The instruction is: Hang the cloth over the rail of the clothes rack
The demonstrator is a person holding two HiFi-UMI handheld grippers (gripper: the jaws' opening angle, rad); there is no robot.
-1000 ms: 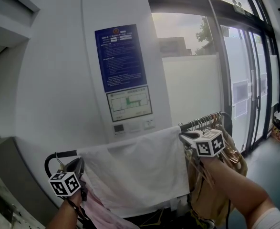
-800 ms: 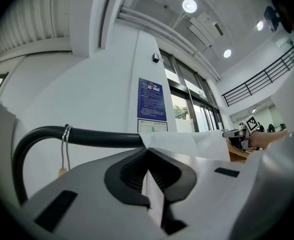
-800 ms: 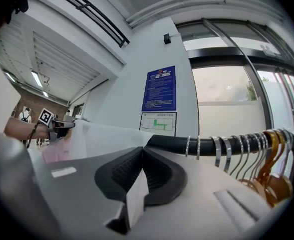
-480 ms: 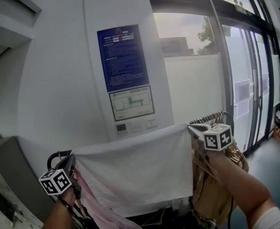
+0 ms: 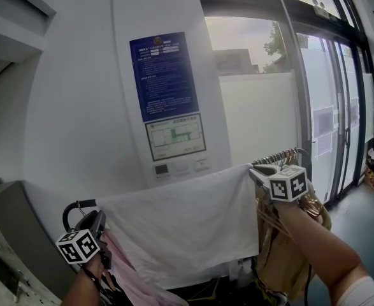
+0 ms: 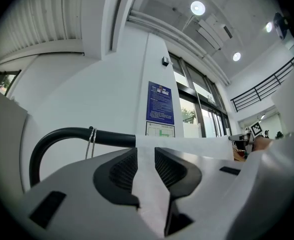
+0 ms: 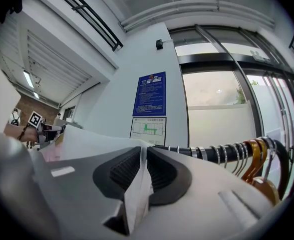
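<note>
Cloth (image 5: 180,225), one, draped over one rail (image 6: 111,138), lower centre; left tool (image 6: 145,159), right tool (image 7: 143,159) just opening, loose around its corners.

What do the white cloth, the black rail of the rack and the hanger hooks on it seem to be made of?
Cloth: thin woven fabric, matte white; it drapes in soft folds.
Rail: probably a metal tube with a smooth black coating; a faint sheen runs along its bend.
Hooks: likely metal wire, mostly shiny silver, some golden; they are thin and bright.
</note>
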